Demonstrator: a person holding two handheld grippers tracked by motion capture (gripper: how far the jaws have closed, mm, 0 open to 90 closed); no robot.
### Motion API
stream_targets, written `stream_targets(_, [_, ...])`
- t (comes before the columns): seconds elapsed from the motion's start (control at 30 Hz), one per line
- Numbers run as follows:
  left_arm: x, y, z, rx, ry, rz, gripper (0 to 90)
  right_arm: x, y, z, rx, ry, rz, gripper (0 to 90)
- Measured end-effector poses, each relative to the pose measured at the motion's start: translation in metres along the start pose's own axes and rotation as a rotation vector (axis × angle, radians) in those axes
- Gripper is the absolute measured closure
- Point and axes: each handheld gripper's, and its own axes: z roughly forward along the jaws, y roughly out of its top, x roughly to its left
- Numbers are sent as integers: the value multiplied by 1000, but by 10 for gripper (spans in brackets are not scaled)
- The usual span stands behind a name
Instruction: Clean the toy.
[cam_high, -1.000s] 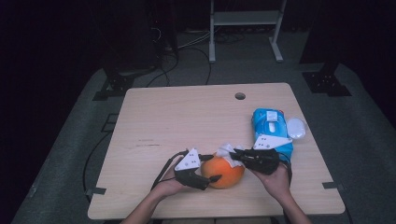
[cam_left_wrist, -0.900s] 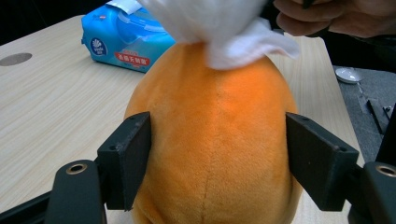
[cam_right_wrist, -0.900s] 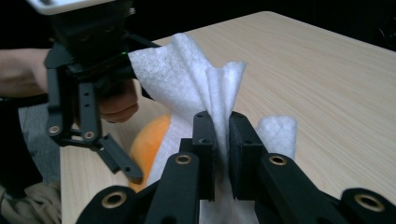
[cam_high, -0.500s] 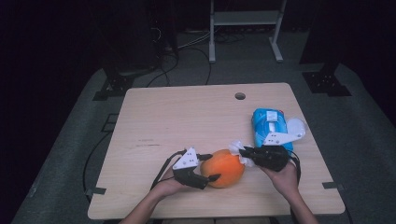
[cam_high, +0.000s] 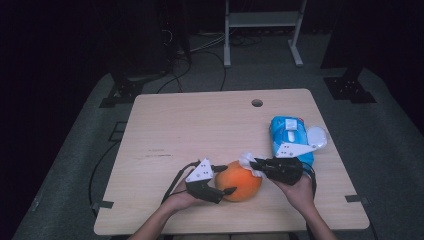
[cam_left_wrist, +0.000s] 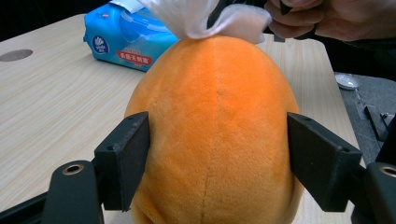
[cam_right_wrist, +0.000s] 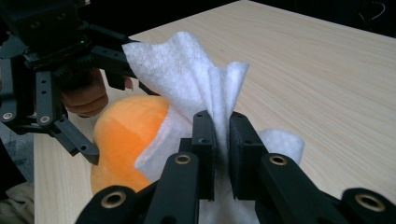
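Right gripper (cam_right_wrist: 220, 135) clamped on white wipe (cam_right_wrist: 187, 74)

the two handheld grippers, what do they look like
Both the left gripper and the right gripper are black, each topped by a grey three-cornered plate with small dots and trailing a thin black cable. Their tongs are flat, blocky black pads on linked bars with brass-coloured pivot rings. The person's forearms are bare, with no sleeves visible.

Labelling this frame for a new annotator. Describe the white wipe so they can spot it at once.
On the wooden table, go to the near edge, where the orange plush toy sits. The white wipe lies against the toy's right end, pinched in the right gripper. It is thin, crumpled and white, unlike the blue wipes pack behind it.
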Motion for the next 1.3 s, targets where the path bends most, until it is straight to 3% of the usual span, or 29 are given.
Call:
stream_targets(0.27, [-1,1,0,6,6,6,243,1,0,-1,7,-7,-7,811])
stream_targets(0.4, [-2,1,1,9,6,10,239,13,6,3,-2,13,-35,810])
stream_targets(0.5, [-2,1,1,12,8,16,239,25,12,8,-10,62,-59,810])
stream_targets(0.57, [-3,0,0,13,8,15,239,30,14,11,5,56,-91,810])
stream_targets(0.73, [-3,1,0,15,0,26,240,22,12,8,12,30,-69,810])
stream_targets(1.0, [-7,3,2,20,8,49,241,-4,-1,-3,29,-50,-10,808])
stream_targets(1.2, [-9,4,3,23,15,51,240,0,1,0,22,-46,-11,809])
stream_targets(1.3, [-10,5,4,28,12,74,239,4,3,2,15,-33,-9,808])
